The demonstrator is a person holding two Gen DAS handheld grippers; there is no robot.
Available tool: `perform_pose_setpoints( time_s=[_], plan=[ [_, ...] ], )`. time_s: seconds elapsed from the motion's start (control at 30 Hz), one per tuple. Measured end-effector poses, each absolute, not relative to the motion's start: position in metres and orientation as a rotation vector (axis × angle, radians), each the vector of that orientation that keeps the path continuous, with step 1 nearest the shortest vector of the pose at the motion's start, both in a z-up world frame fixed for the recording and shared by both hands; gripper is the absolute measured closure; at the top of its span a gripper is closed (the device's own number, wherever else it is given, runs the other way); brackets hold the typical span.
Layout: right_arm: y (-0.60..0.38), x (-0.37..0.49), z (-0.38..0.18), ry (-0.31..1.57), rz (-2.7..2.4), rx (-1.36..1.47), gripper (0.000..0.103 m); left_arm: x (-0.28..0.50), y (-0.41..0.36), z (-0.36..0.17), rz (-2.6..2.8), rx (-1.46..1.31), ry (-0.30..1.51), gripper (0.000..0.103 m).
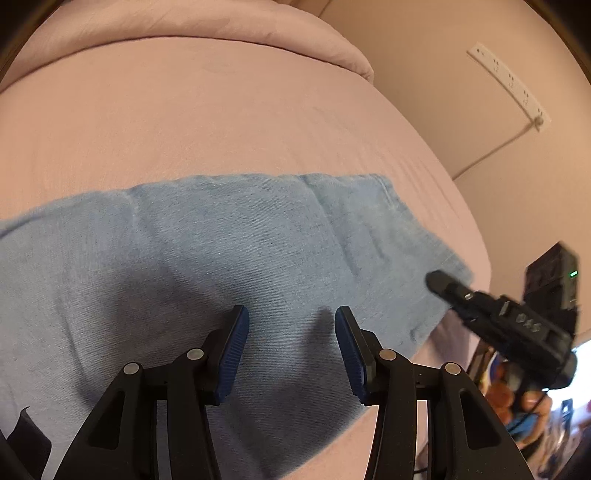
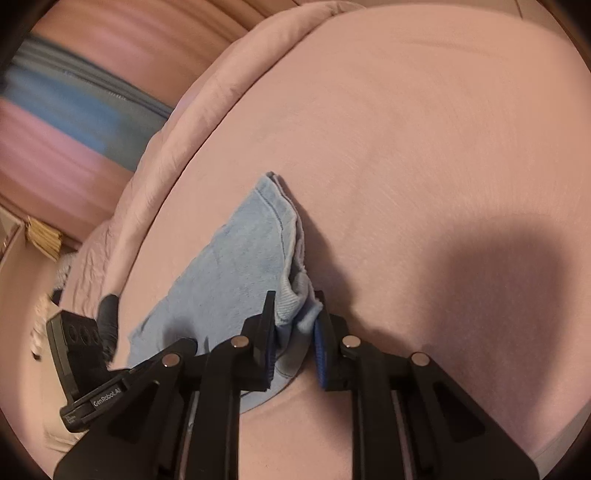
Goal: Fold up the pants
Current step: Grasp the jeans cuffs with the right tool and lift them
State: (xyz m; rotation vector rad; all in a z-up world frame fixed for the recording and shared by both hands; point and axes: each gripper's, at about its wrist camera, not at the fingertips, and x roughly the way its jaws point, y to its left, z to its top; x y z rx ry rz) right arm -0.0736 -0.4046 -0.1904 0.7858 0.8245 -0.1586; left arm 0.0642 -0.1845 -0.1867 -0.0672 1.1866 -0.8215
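Light blue denim pants (image 1: 221, 251) lie flat across a pink bed sheet (image 1: 184, 122). My left gripper (image 1: 291, 328) hovers just over the middle of the cloth, its blue pads apart with nothing between them. In the right wrist view the pants (image 2: 236, 266) run away to a seamed end, and my right gripper (image 2: 295, 321) is shut on a bunched fold of their near edge. In the left wrist view the right gripper (image 1: 439, 280) shows at the pants' right end near the bed edge. The left gripper (image 2: 109, 310) appears at the left in the right wrist view.
A rolled pink duvet (image 1: 207, 18) lies along the far side of the bed. A white power strip (image 1: 509, 85) with its cable lies on the floor to the right of the bed. A blurred blue and pink striped surface (image 2: 74, 103) shows beyond the duvet (image 2: 177, 147).
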Motion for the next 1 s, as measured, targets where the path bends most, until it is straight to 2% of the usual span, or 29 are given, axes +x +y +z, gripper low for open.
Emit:
perform_pose_setpoints(
  time_s=[0.27,0.63,0.77,1.0],
  plan=[
    [-0.376,-0.064,-0.158,0.793,-0.141,0.648,0.086,0.057,-0.188,-0.179,-0.814,-0.026,1.160,0.052],
    [-0.342,-0.051,-0.131,0.783,-0.107,0.507,0.086,0.056,-0.159,-0.166,-0.826,-0.141,1.109,0.049],
    [-0.328,-0.047,-0.125,0.780,-0.081,0.459,0.086,0.054,-0.143,-0.154,-0.842,-0.206,1.075,0.038],
    [-0.302,-0.040,-0.116,0.779,-0.041,0.359,0.086,0.055,-0.120,-0.141,-0.858,-0.315,1.043,0.038]
  ],
)
